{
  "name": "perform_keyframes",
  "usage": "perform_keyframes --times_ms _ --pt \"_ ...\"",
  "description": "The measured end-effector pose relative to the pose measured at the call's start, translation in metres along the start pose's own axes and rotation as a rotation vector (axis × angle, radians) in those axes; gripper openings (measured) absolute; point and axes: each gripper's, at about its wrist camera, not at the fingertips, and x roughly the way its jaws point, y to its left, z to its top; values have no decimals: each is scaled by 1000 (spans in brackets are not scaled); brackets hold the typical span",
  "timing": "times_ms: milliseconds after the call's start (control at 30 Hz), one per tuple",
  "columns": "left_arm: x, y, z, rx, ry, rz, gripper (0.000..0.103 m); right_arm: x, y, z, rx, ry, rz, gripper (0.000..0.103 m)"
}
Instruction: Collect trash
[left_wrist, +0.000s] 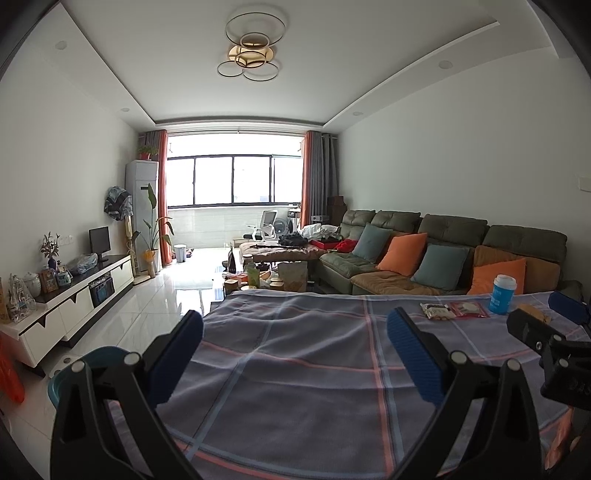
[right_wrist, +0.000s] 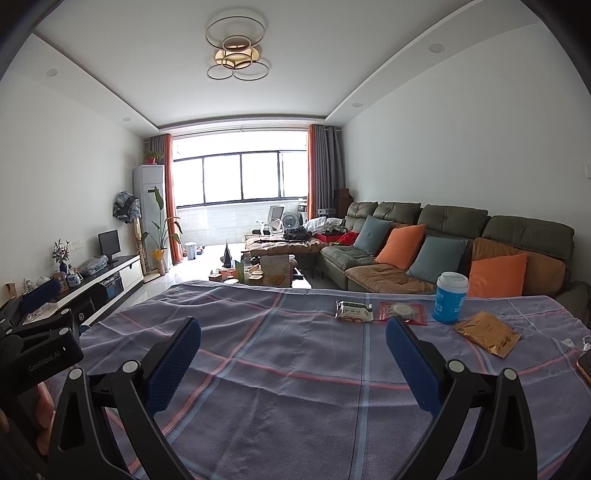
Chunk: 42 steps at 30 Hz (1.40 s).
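On the plaid cloth table (right_wrist: 280, 369), at its far right, lie a white-green snack packet (right_wrist: 354, 311), a red clear packet (right_wrist: 402, 313) and a gold-brown packet (right_wrist: 487, 334), with a blue cup with a white lid (right_wrist: 450, 297) standing between them. The left wrist view shows the white-green packet (left_wrist: 437, 311), the red packet (left_wrist: 470, 308) and the cup (left_wrist: 501, 294). My left gripper (left_wrist: 295, 332) is open and empty above the table's near part. My right gripper (right_wrist: 293, 341) is open and empty, short of the packets.
A teal bin rim (left_wrist: 74, 373) sits by the table's left edge on the tiled floor. A sofa with cushions (right_wrist: 443, 251) runs along the right wall. A TV cabinet (left_wrist: 74, 295) lines the left wall. A cluttered low table (right_wrist: 258, 273) stands beyond. A phone edge (right_wrist: 585, 365) lies at far right.
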Motion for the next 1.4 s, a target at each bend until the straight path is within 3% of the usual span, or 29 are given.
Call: perform_keyframes --times_ms 1400 --pt "4 3 -2 -6 12 4 100 1 1 1 -2 1 -1 99"
